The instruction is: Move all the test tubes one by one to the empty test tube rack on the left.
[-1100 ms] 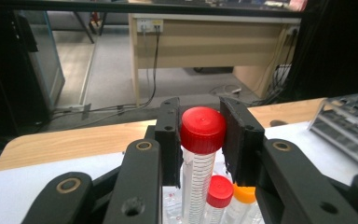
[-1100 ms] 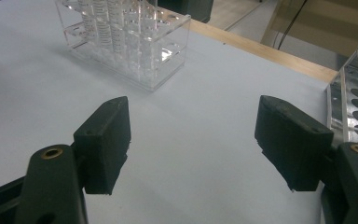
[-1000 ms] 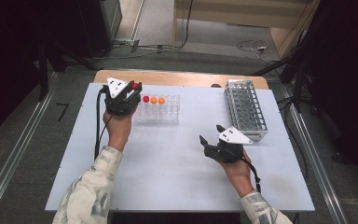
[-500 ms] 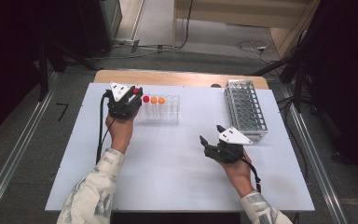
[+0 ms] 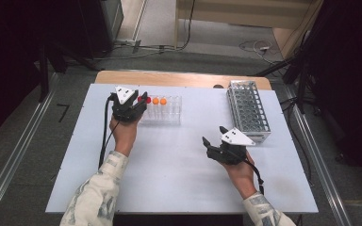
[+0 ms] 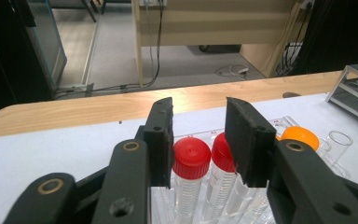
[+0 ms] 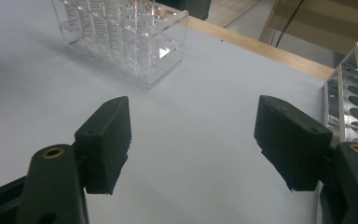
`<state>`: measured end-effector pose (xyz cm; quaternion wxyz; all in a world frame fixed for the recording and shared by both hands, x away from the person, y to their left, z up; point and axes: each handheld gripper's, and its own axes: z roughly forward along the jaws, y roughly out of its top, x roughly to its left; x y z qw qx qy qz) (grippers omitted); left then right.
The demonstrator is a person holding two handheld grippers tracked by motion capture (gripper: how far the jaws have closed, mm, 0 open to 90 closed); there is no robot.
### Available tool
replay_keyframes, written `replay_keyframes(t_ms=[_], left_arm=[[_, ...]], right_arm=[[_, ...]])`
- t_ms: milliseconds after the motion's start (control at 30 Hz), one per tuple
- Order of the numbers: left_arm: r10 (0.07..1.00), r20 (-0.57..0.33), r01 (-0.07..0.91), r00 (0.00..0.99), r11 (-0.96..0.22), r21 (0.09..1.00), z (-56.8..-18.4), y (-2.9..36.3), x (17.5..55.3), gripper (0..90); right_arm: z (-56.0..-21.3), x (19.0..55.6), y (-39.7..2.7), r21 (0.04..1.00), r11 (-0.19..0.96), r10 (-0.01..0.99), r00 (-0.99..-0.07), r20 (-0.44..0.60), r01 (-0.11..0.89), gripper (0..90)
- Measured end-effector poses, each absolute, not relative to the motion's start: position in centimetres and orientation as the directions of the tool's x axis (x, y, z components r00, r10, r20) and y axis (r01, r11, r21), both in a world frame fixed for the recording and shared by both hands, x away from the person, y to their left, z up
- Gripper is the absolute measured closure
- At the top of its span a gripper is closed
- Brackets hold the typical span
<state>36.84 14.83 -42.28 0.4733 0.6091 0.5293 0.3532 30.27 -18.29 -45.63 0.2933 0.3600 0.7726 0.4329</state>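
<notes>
Your left hand-held gripper (image 5: pixel 143 100) sits at the near-left end of the clear rack (image 5: pixel 166 116); its jaws have just been opening and now stand at a narrow gap; in the left gripper view a red-capped tube (image 6: pixel 189 177) stands upright between them, its cap just beside the left jaw with a sliver of space, so the pads no longer press on it; a second red-capped tube (image 6: pixel 223 161) stands right behind it, partly hidden by the right jaw; an orange-capped tube (image 6: pixel 299 136) rises just beyond that jaw, with an open clear tube (image 6: pixel 340 142) next to it.

Your right hand-held gripper (image 5: pixel 213 135) rests low over the bare white tabletop (image 5: pixel 169 174), well apart from the left one; its jaws stand wide with nothing between them; in the right gripper view the clear rack (image 7: pixel 135 39) lies ahead and to the left of those jaws, and the metal rack (image 5: pixel 248 110) lies just beside the right jaw, its rows of holes facing up.

Both of your hands come in from the near edge, sleeves showing at the wrists; a cable trails back from each hand-held gripper.
</notes>
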Motion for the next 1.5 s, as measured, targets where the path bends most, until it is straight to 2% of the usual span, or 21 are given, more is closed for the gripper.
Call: replay_keyframes(t_ms=[200,567,667,1233,1500], left_arm=[[0.974,-0.104,0.313,0.2,0.037,0.949,-42.1,15.1,36.3,52.8],[0.962,-0.128,0.364,0.243,0.032,0.931,-42.9,15.3,33.3,26.9],[0.963,-0.122,0.367,0.239,0.027,0.93,-43.6,15.5,32.1,22.4],[0.974,-0.098,0.346,0.205,0.021,0.938,-44.6,18.6,27.0,21.0],[0.977,-0.106,0.385,0.186,0.027,0.923,-46.1,19.8,25.2,20.6]], right_arm=[[-45.6,30.3,-18.4,0.881,0.363,0.811,-0.568,-0.139,0.303,25.6],[-45.7,30.5,-18.6,0.877,0.358,0.815,-0.566,-0.125,0.321,25.5],[-45.6,30.5,-18.9,0.879,0.35,0.816,-0.565,-0.117,0.324,25.4],[-45.4,30.0,-22.9,0.88,0.298,0.848,-0.527,-0.066,0.37,25.0],[-45.3,29.2,-25.1,0.881,0.29,0.858,-0.509,-0.067,0.374,24.8]])
